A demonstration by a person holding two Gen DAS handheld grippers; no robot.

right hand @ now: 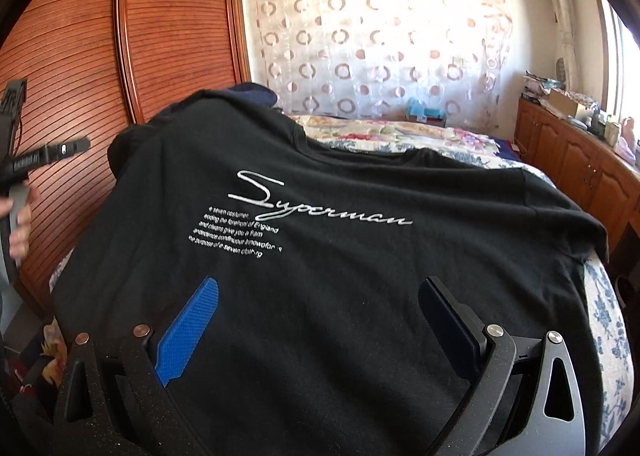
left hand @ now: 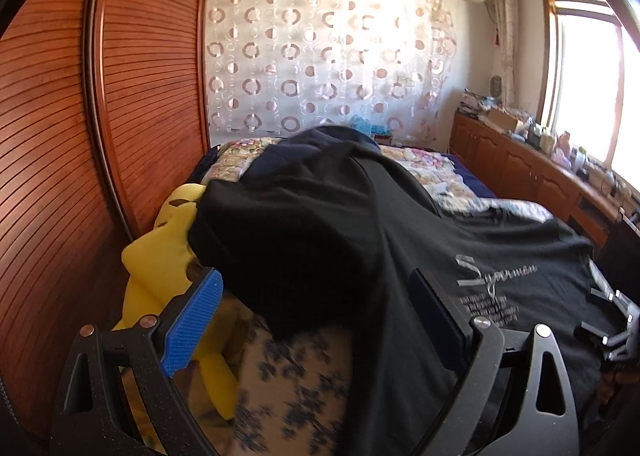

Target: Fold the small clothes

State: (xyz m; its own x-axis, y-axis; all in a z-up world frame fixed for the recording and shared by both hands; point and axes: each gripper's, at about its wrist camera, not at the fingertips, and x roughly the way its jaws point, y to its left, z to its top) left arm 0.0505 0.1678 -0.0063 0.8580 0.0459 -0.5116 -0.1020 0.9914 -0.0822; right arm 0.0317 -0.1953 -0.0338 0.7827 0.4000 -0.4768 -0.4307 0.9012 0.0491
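A black T-shirt (right hand: 340, 256) with white "Superman" lettering lies spread on the bed, print side up. In the left wrist view its left part (left hand: 304, 240) is bunched and draped over a mound. My left gripper (left hand: 316, 308) is open, its blue-padded fingers (left hand: 192, 324) wide apart on either side of the shirt's left edge, holding nothing. My right gripper (right hand: 320, 320) is open over the shirt's lower part, holding nothing. The right gripper also shows at the right edge of the left wrist view (left hand: 612, 320), and the left gripper at the left edge of the right wrist view (right hand: 48, 154).
A yellow plush toy (left hand: 168, 256) lies at the bed's left side by the wooden slatted wardrobe (left hand: 80, 116). A flowered quilt (right hand: 400, 136) covers the bed (left hand: 280, 376). A wooden cabinet (right hand: 576, 160) with clutter runs along the right wall under the window.
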